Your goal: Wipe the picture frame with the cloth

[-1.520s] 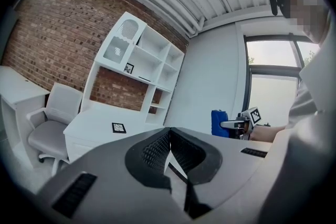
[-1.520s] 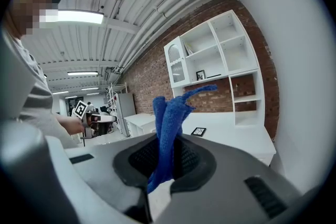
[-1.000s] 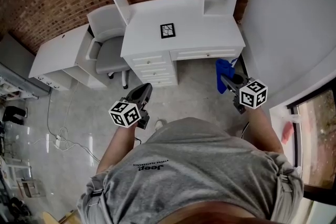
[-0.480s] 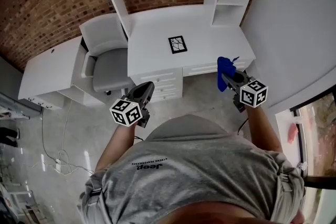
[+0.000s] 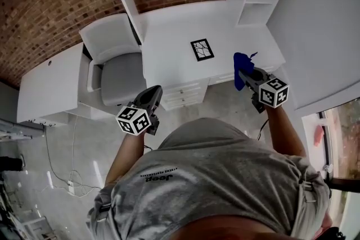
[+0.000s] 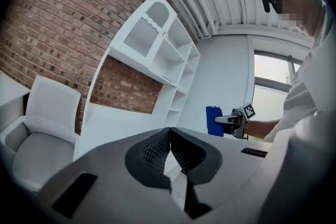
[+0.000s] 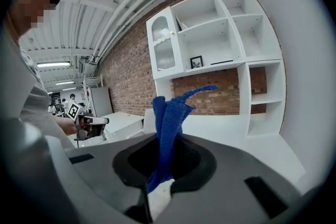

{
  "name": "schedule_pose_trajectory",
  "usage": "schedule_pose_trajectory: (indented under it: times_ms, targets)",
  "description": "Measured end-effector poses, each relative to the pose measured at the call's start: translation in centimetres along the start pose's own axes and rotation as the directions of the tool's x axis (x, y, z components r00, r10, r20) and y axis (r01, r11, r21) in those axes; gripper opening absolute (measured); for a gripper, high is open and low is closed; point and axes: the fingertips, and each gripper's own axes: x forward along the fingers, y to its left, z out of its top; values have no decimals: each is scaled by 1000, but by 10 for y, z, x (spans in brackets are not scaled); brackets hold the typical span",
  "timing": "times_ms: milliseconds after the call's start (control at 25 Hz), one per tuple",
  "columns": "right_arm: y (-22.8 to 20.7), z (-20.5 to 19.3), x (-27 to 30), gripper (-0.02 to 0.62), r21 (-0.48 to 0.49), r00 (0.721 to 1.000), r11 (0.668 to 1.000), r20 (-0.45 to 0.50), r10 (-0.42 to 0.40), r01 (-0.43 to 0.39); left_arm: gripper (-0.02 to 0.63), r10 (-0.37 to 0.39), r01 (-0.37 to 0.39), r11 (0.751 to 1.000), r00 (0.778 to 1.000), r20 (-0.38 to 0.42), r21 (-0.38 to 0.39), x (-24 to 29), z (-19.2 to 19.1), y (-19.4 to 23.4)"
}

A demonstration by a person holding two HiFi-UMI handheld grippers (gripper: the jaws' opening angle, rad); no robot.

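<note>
A black picture frame (image 5: 202, 49) lies flat on the white desk (image 5: 169, 36), near its front edge. My right gripper (image 5: 246, 75) is shut on a blue cloth (image 5: 241, 66), which sticks up from the jaws (image 7: 170, 118). It hovers over the desk's front right part, just right of the frame. My left gripper (image 5: 152, 97) hangs lower, in front of the desk drawers, with its jaws shut and nothing between them (image 6: 169, 134). The left gripper view also catches the cloth (image 6: 213, 120) across the room. The frame is hidden in both gripper views.
A grey-white chair (image 5: 115, 67) stands left of the desk, beside a white side table (image 5: 50, 84). White shelves (image 7: 220, 34) rise behind the desk against a brick wall, with a small frame (image 7: 197, 62) on one. A cable (image 5: 67, 174) lies on the floor.
The person has stepped toward the desk, so desk and frame sit closer. The right gripper with the cloth went from over the floor to over the desk's front edge.
</note>
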Motion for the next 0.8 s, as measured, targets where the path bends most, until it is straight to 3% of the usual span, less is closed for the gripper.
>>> schedule_pose_trajectory:
  times_ms: [160, 400, 560, 800]
  targets:
    - [-28, 6, 29, 52, 6, 1000, 1000, -8, -1, 1, 18, 12, -12, 1000, 1000, -11, -21, 24, 0, 26]
    - [-91, 12, 72, 52, 10, 998, 998, -13, 59, -59, 18, 55, -56, 998, 998, -32, -29, 85, 1, 44]
    - [-153, 17, 109, 52, 8, 991, 991, -16, 132, -132, 20, 120, -121, 992, 992, -37, -22, 139, 2, 52]
    - [-234, 43, 162, 52, -8, 961, 963, -60, 270, -271, 18, 240, -242, 968, 970, -41, -72, 226, 15, 55]
